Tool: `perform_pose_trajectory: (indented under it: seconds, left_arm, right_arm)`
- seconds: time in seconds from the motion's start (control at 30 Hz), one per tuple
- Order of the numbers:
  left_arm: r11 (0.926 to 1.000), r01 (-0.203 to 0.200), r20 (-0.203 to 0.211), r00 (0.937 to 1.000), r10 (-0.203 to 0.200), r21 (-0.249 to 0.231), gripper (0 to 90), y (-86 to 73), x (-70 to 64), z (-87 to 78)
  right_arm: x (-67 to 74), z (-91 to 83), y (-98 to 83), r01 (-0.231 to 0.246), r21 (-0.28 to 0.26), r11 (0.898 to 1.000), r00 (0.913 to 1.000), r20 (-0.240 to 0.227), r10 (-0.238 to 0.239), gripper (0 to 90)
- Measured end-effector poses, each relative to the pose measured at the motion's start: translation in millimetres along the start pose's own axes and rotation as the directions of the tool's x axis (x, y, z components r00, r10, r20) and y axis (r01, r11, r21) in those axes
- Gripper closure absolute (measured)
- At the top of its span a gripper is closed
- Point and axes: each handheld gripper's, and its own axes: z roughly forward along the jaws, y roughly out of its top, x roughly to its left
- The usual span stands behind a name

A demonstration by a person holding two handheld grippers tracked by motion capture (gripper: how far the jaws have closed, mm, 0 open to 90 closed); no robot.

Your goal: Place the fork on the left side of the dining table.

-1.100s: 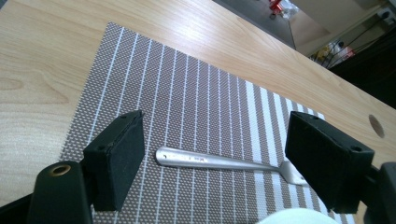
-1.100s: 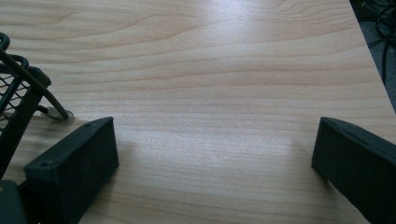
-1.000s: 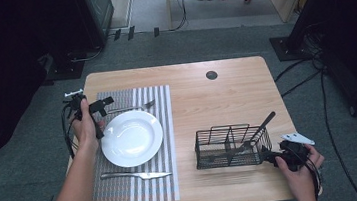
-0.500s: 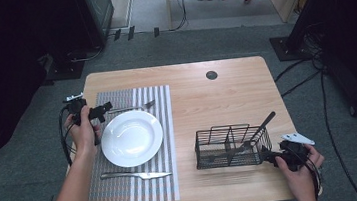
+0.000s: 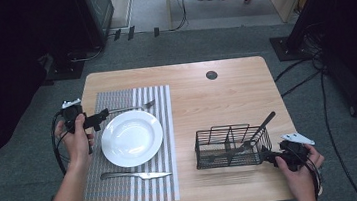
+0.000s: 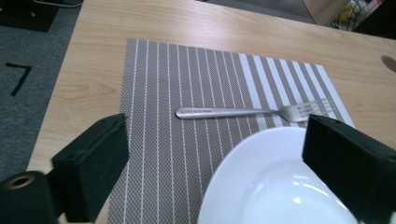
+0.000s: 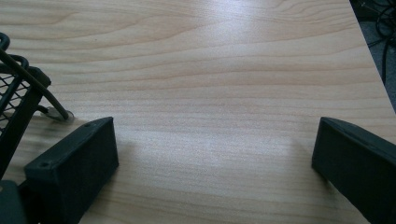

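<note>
A silver fork (image 6: 247,112) lies on the striped placemat (image 6: 187,84), just past the rim of the white plate (image 6: 266,186). My left gripper (image 6: 219,158) hovers open behind the fork's handle. Its jaws have just been opening and nothing is between them. In the high view the left gripper (image 5: 97,123) is at the mat's left edge, beside the plate (image 5: 131,137) and the fork (image 5: 132,108). My right gripper (image 5: 271,157) rests open on the table at the right end of the black wire basket (image 5: 222,148), with bare wood between its jaws (image 7: 215,154).
A knife (image 5: 135,175) lies on the placemat in front of the plate. A dark-handled utensil (image 5: 262,126) leans out of the basket, whose corner (image 7: 18,93) is close to my right gripper's left jaw. A round cable hole (image 5: 211,75) sits near the far edge.
My left gripper has drawn back from the fork's handle toward the mat's left edge and risen a little, its jaws spreading. The fork stays on the mat. The right hand has kept still.
</note>
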Motion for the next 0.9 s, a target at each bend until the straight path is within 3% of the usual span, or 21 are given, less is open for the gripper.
perform_pose_trajectory:
  seconds: [0.07, 0.13, 0.23, 0.5, 0.57, 0.9]
  left_arm:
    - [0.9999, -0.013, 0.029, 0.9995, 0.013, 0.003, 0.0, -3.7, -2.5, -7.9]
    - [0.9995, -0.031, 0.012, 0.9994, 0.031, -0.001, 0.0, -6.9, -4.9, -13.2]
    - [0.9985, -0.054, 0.018, 0.9984, 0.054, -0.002, 0.0, -13.0, -6.5, -20.5]
    - [0.9977, -0.067, 0.022, 0.9975, 0.067, -0.009, 0.0, -30.2, -2.6, -32.8]
    - [0.9971, -0.075, 0.039, 0.9964, 0.075, 0.002, 0.0, -35.9, -2.3, -37.9]
    - [0.9935, -0.114, 0.028, 0.9931, 0.114, -0.009, 0.0, -55.2, -0.5, -58.8]
  right_arm:
    - [0.0, 0.0, 0.0, 0.000, 0.000, 1.000, 1.0000, 0.000, 0.000, 0.0]
    - [0.0, 0.0, 0.0, 0.000, 0.000, 1.000, 1.0000, 0.000, 0.000, 0.0]
    - [0.0, 0.0, 0.0, 0.000, 0.000, 1.000, 1.0000, 0.000, 0.000, 0.0]
    - [0.0, 0.0, 0.0, 0.000, 0.000, 1.000, 1.0000, 0.000, 0.000, 0.0]
    - [0.0, 0.0, 0.0, 0.000, 0.000, 1.000, 1.0000, 0.000, 0.000, 0.0]
    - [0.0, -0.1, 0.1, 0.000, 0.002, 1.000, 1.0000, 0.000, 0.000, 0.0]
